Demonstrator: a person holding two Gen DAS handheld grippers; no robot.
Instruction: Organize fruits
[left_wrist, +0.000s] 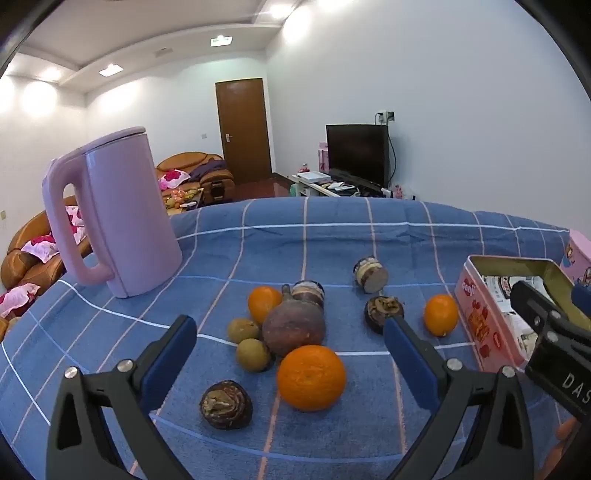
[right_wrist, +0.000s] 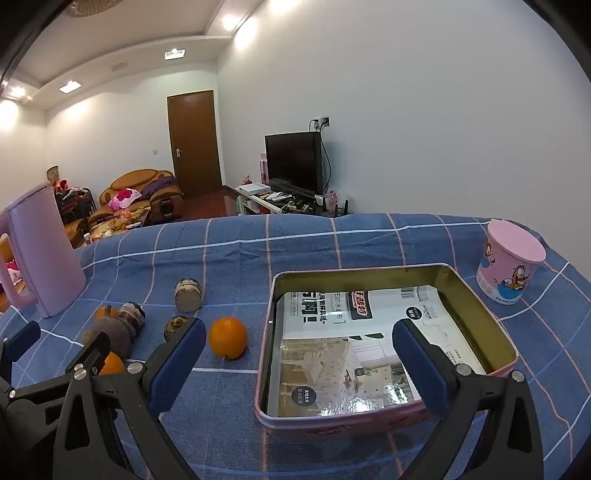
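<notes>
Both grippers are held wide apart and empty: the left gripper (left_wrist: 290, 349) above the fruit cluster, where a large orange (left_wrist: 311, 377) lies beside a brown pear-shaped fruit (left_wrist: 293, 326), and the right gripper (right_wrist: 299, 354) over the near-left part of the open pink tin (right_wrist: 476, 295). Another orange (right_wrist: 228, 337) is seen just left of the tin on the blue checked cloth (right_wrist: 229, 406).

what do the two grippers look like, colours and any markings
Both are alike: black plastic frames with triangular cut-outs and silver screws at the joints, each ending in two flat fingers with dark blue textured pads. The left gripper shows this in its own view. The right gripper also appears at the edge of the left view, where its black body bears white letters "DAS", cut off. No cables or sleeves show.
</notes>
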